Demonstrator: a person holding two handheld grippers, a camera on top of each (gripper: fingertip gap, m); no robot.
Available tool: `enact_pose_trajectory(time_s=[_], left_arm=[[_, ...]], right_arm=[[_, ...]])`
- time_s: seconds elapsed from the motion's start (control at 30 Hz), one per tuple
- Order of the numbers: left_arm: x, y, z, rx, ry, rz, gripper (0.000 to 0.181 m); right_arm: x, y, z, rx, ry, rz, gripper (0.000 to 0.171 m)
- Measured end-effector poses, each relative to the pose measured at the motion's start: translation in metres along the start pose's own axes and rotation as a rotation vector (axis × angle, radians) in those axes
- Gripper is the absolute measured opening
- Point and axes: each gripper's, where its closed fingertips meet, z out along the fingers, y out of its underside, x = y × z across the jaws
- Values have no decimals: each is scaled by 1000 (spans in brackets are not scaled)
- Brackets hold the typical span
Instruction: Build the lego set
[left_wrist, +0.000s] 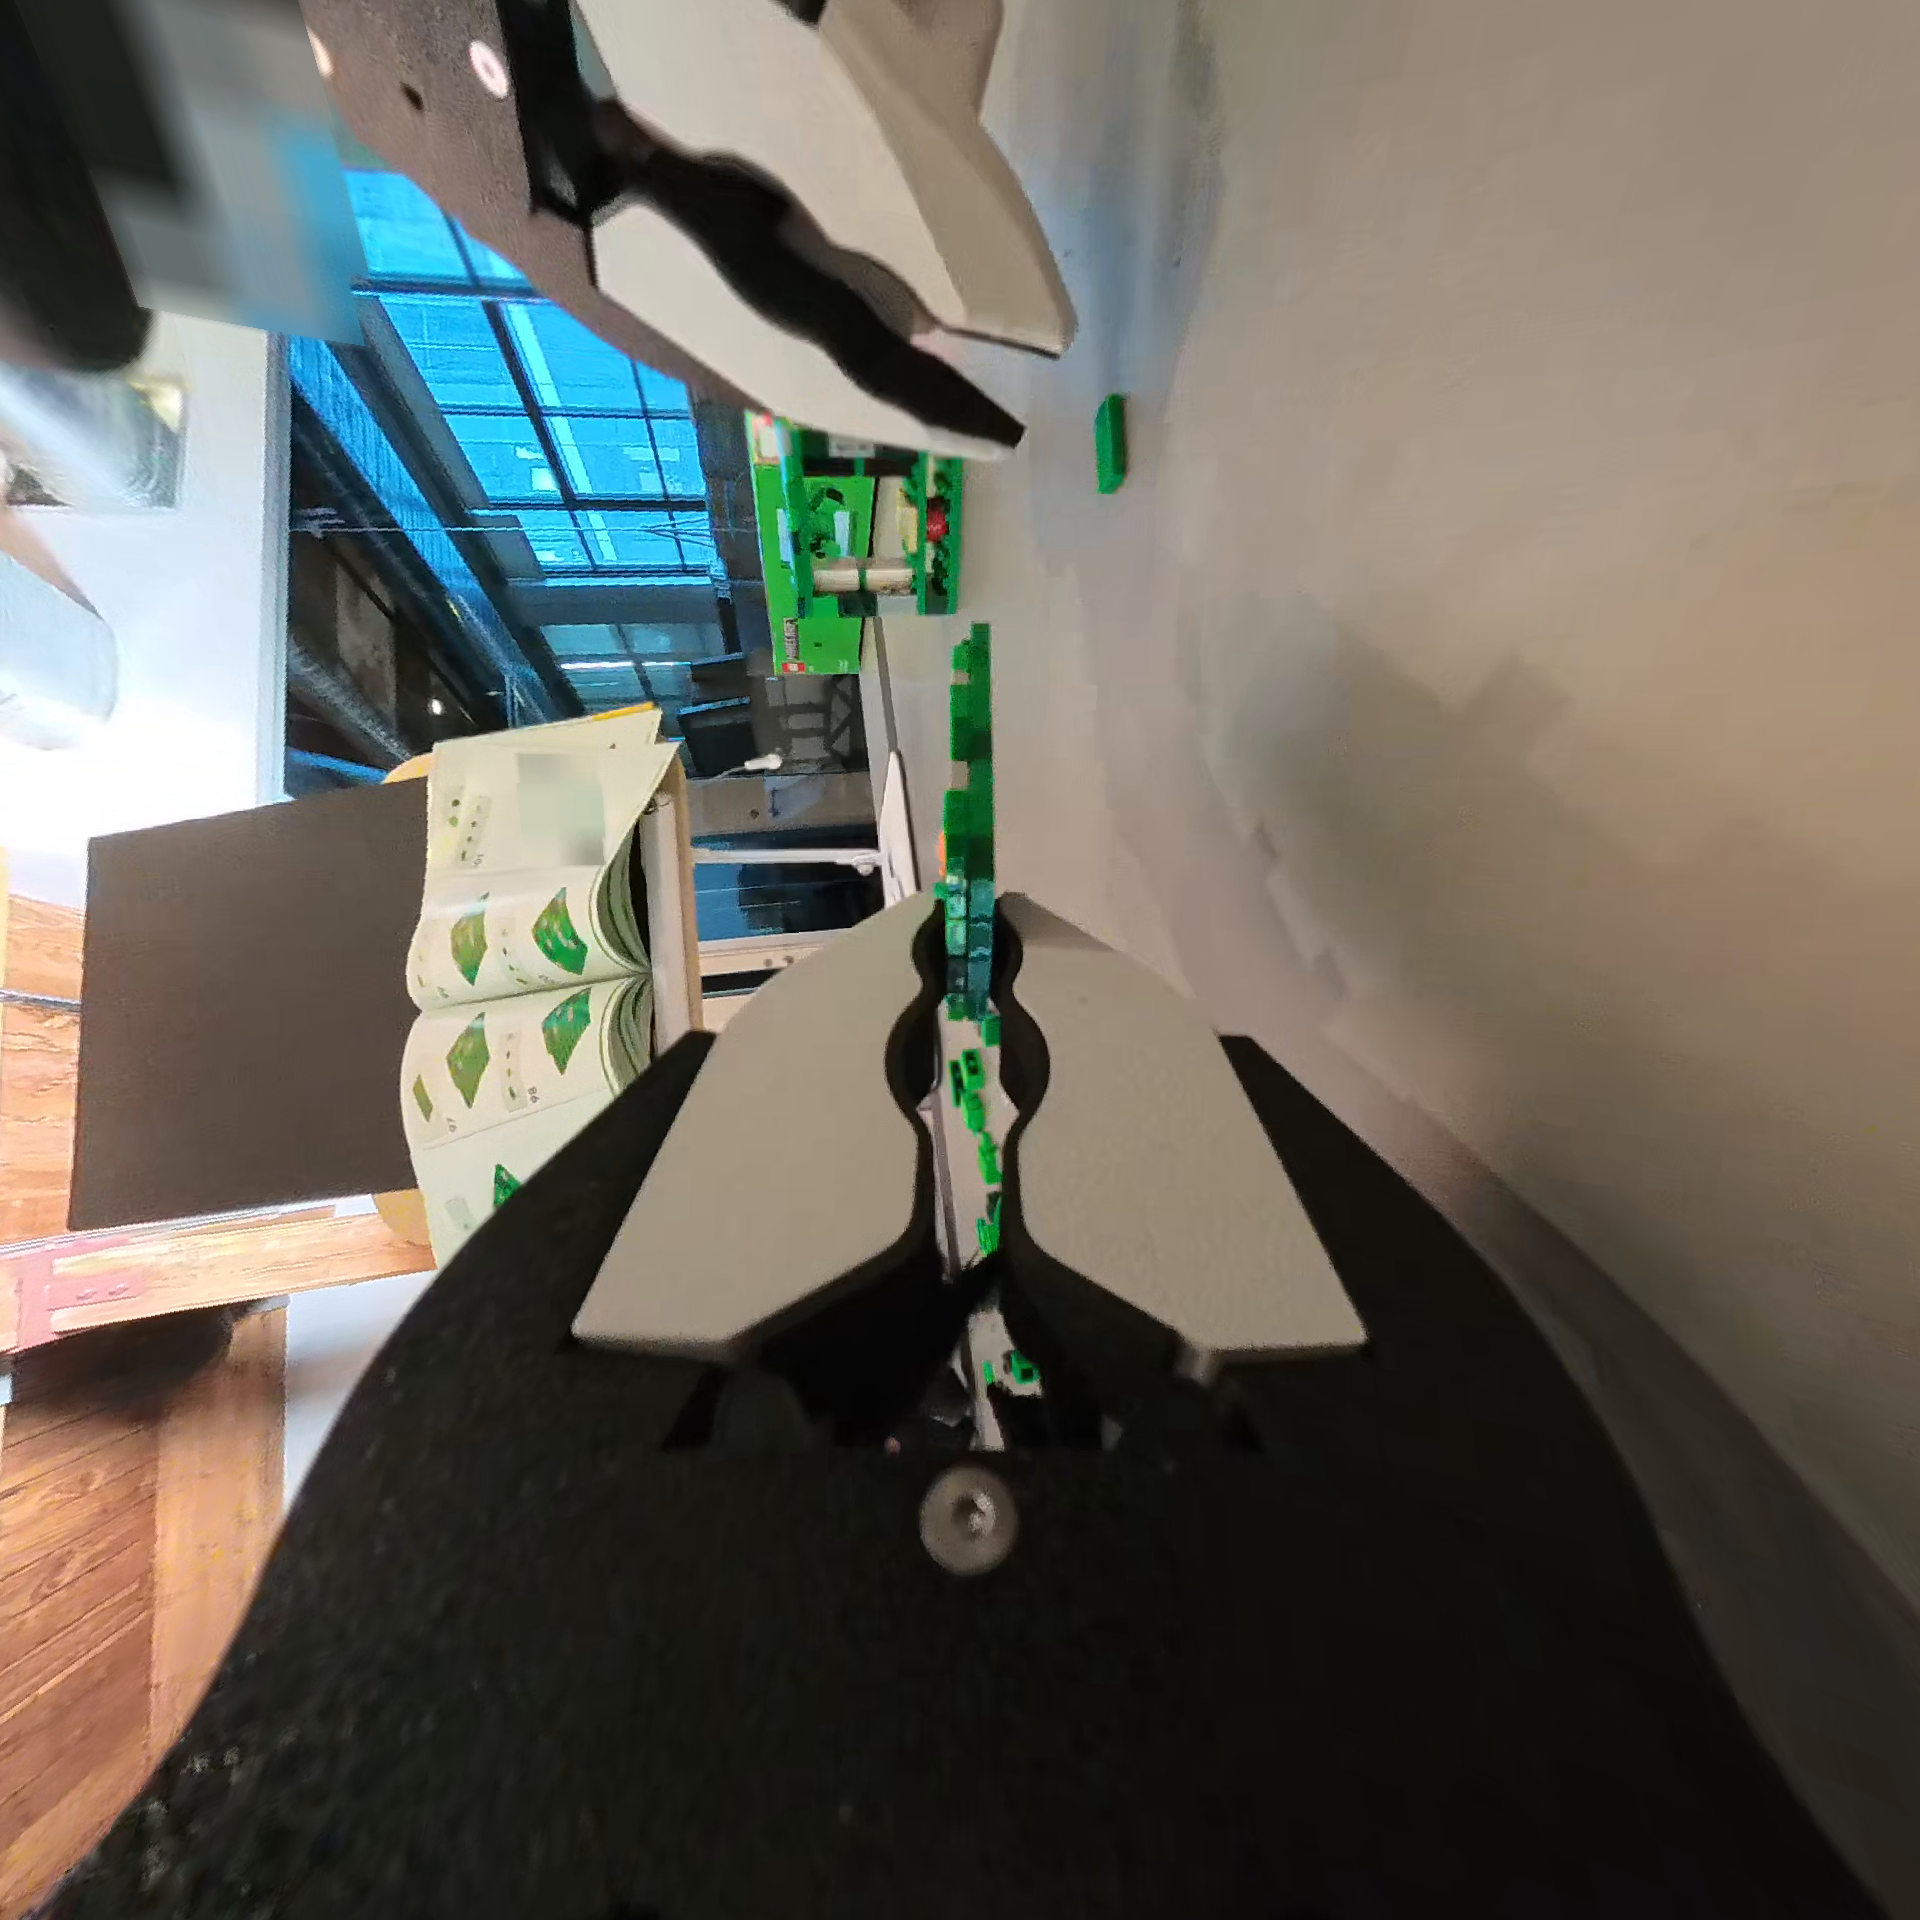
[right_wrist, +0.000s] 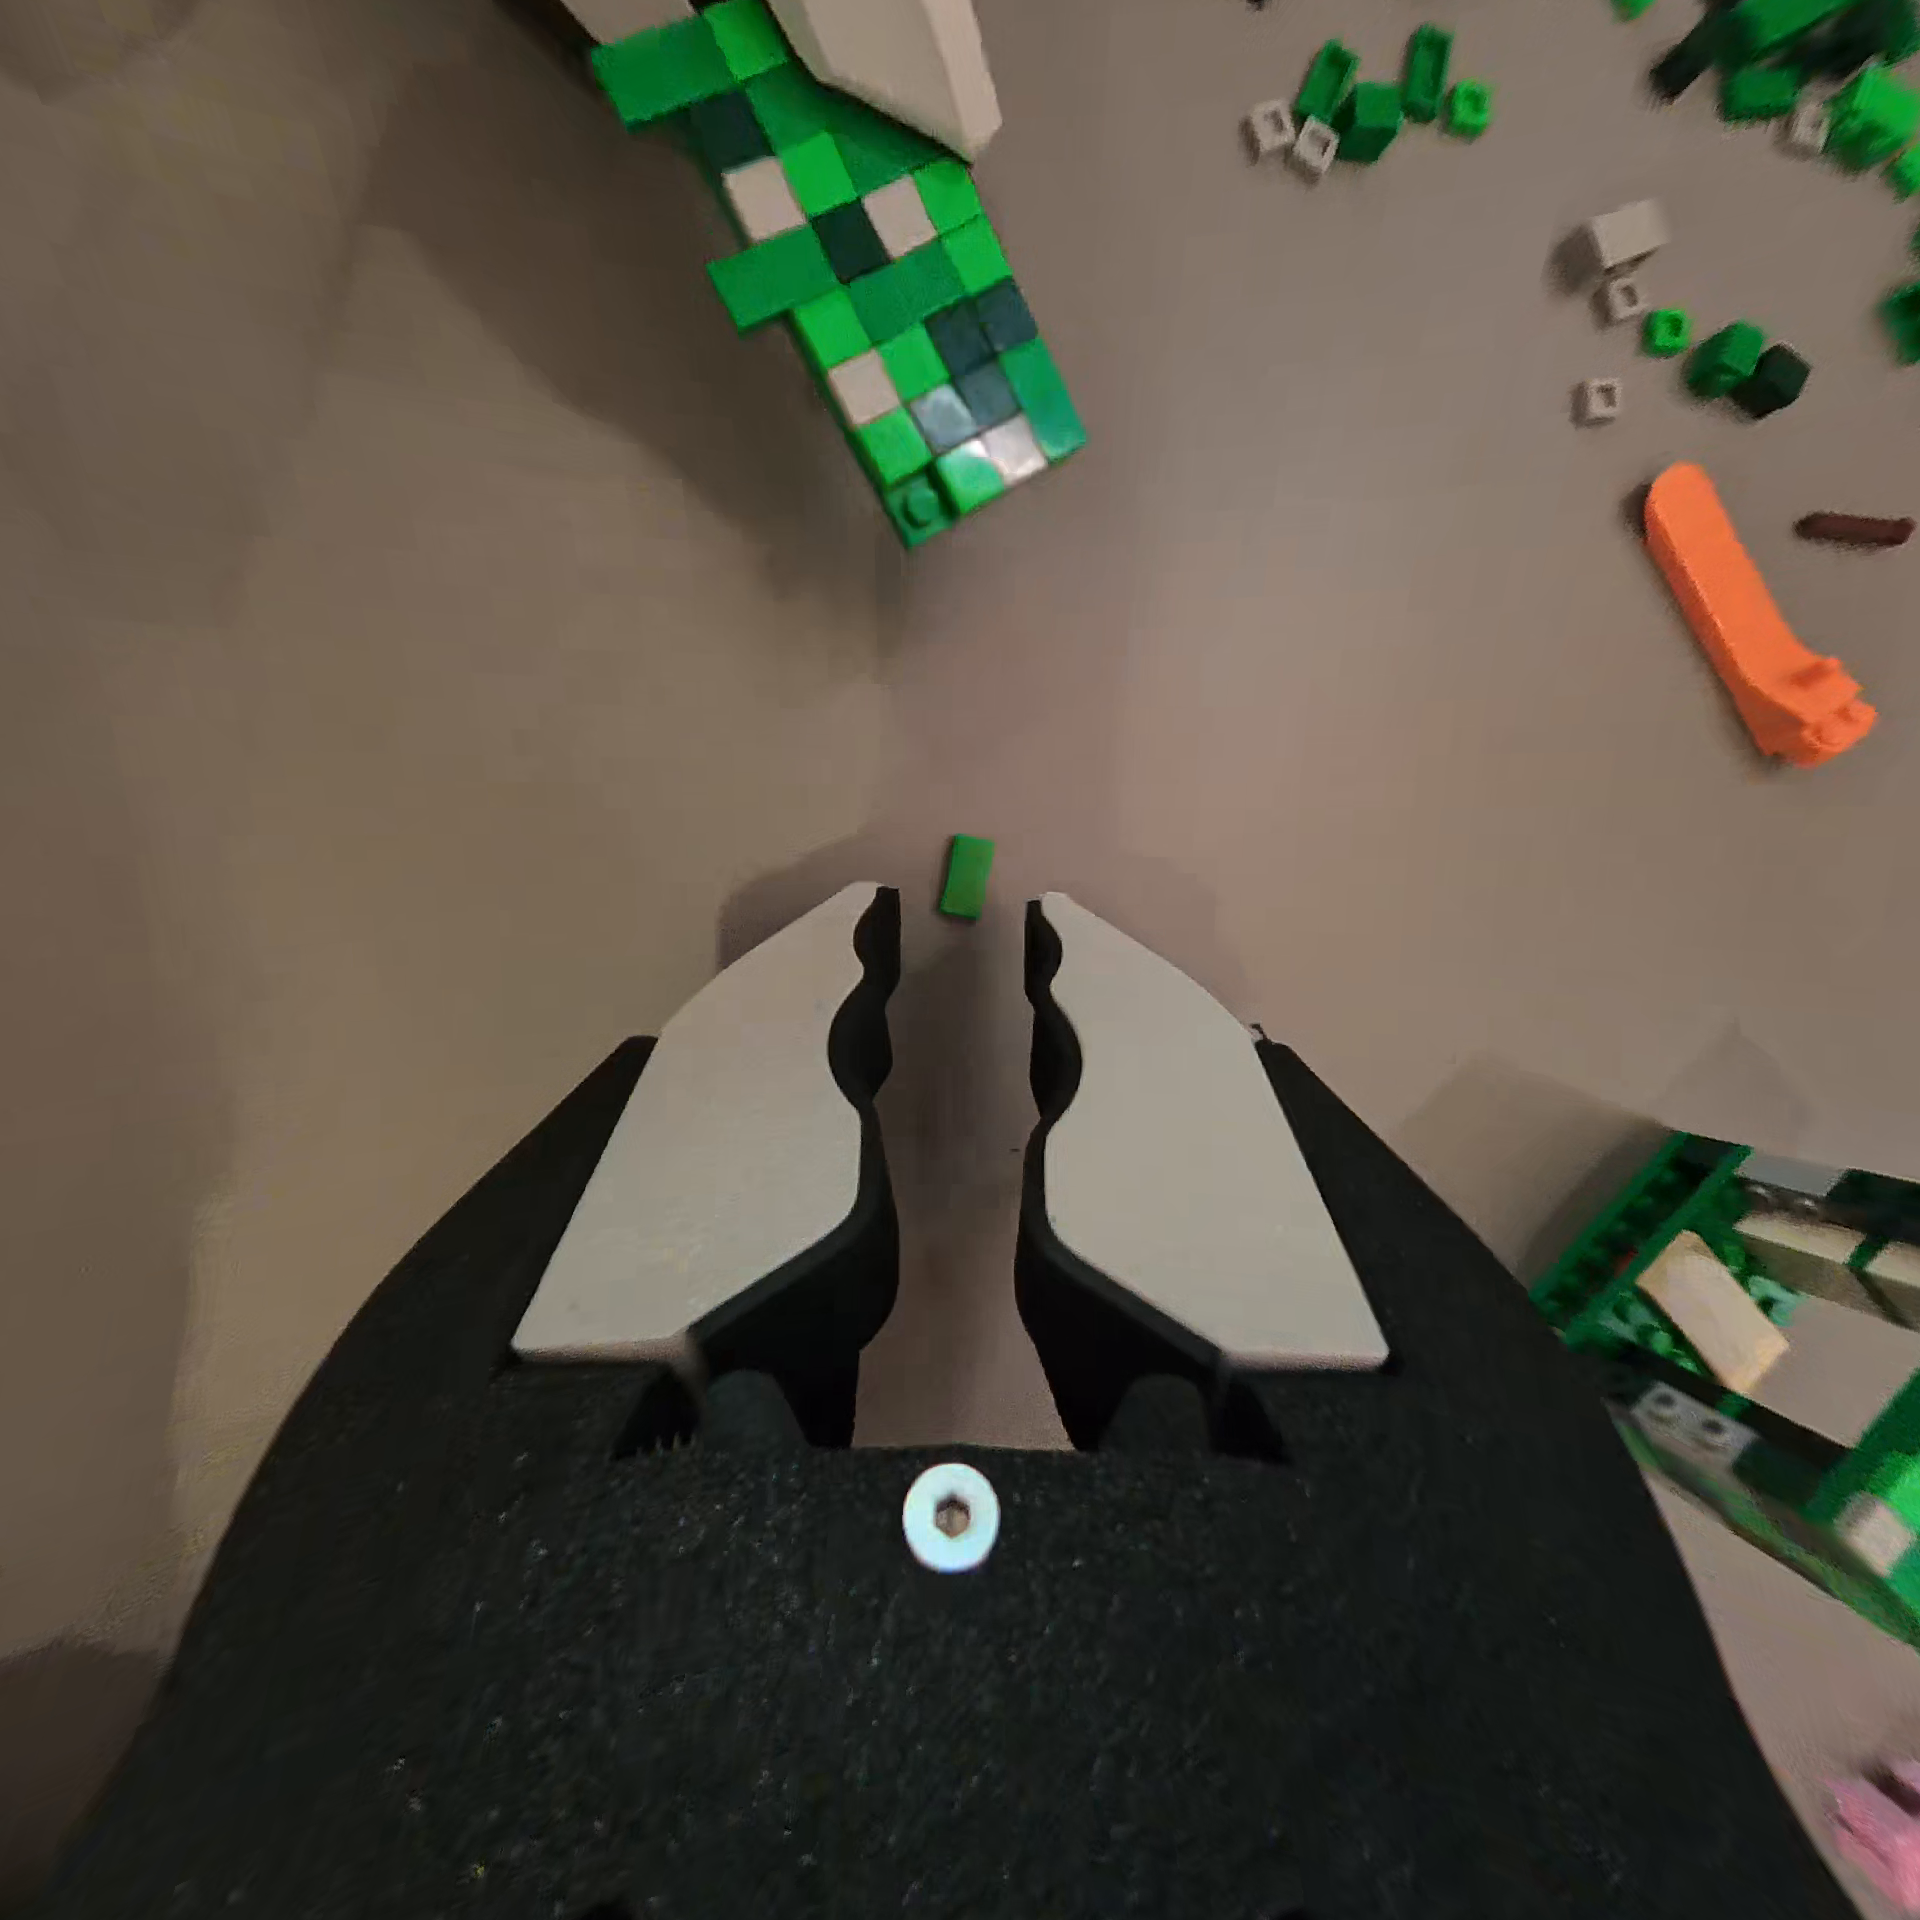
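Right wrist view, near to far. The right gripper (right_wrist: 962, 899) hangs over the grey table (right_wrist: 416, 623), its fingers a narrow gap apart and holding nothing. Just beyond the tips lies a small green tile (right_wrist: 966, 876), flat on the table and in line with the gap. Judged from its look, it is light, rigid and smooth-topped, so it would likely skid if pushed from one side. The best hold is probably across its two long edges, low down, with the tips square to it.

Farther off, the checkered panel (right_wrist: 914, 301) of green, dark green and grey squares is gripped at its far end by the left gripper (left_wrist: 971, 914), whose fingers are closed on the panel's edge. The panel is stiff, but it is made of pressed-together pieces; a hold near one end may let it flex or shed tiles under pressure.

To the right lie loose bricks (right_wrist: 1371, 104), an orange tool (right_wrist: 1735, 613) and a small dark brown bar (right_wrist: 1855, 528), all well apart from the tile. At the lower right stands a partly built frame (right_wrist: 1704, 1299) with tan pieces inside it.

Left wrist view, far: an open instruction booklet (left_wrist: 530, 966) is propped upright. No tray or bin is seen; the pieces lie directly on the table.
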Motion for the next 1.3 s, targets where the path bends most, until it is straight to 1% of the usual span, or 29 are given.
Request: enact_pose_trajectory(time_s=[0.07,0.17,0.2,0.27,0.3,0.37,0.43,0.5,0.57,0.63,0.7,0.77,0.83,0.9,1.0,1.07,1.13,1.2,1.27,1.3], left_arm=[[4,1,2,-24,16,7,6],[2,2,4,-78,-5,10,6],[-4,1,4,-84,-37,-3,6],[-18,3,1,-103,-124,-34,6],[-27,5,-1,-116,-173,-35,6],[-39,12,-7,-153,-253,-21,6],[-45,15,-10,-170,-292,-22,6],[-48,13,-11,-173,-309,-14,6],[-48,9,-12,-170,-321,32,6],[-46,5,-12,-168,-325,82,6],[-45,2,-11,-158,-319,93,6],[-44,1,-11,-140,-312,68,7],[-39,-3,-9,-72,-258,-2,17],[-29,-9,-6,18,-165,-99,33],[-22,-13,-8,129,-30,-319,46],[-22,-14,-10,192,67,-518,65],[-24,-22,-16,293,155,-672,83],[-26,-34,-24,398,224,-759,100],[-25,-45,-28,460,252,-771,107],[-23,-50,-29,465,252,-754,107]], right_arm=[[3,-2,-2,91,55,17,22],[2,-29,-8,313,61,162,23],[4,-34,-7,349,72,243,24],[7,-38,-1,362,59,478,25],[3,-46,-1,419,6,568,27],[1,-64,-5,571,-103,771,27],[-2,-77,-8,681,-244,923,37],[-4,-88,-9,762,-338,995,42],[-3,-99,-13,852,-428,1047,43],[0,-108,-19,945,-499,1083,41],[4,-110,-20,984,-514,1106,26],[6,-108,-18,967,-498,1092,12],[4,-108,-19,922,-513,1052,8],[2,-105,-19,851,-516,992,6],[4,-99,-21,754,-532,928,6],[4,-98,-24,710,-540,894,6],[-2,-99,-27,660,-593,861,6],[-13,-102,-30,605,-681,827,6],[-25,-103,-29,525,-772,805,6],[-31,-103,-27,482,-803,790,6]])
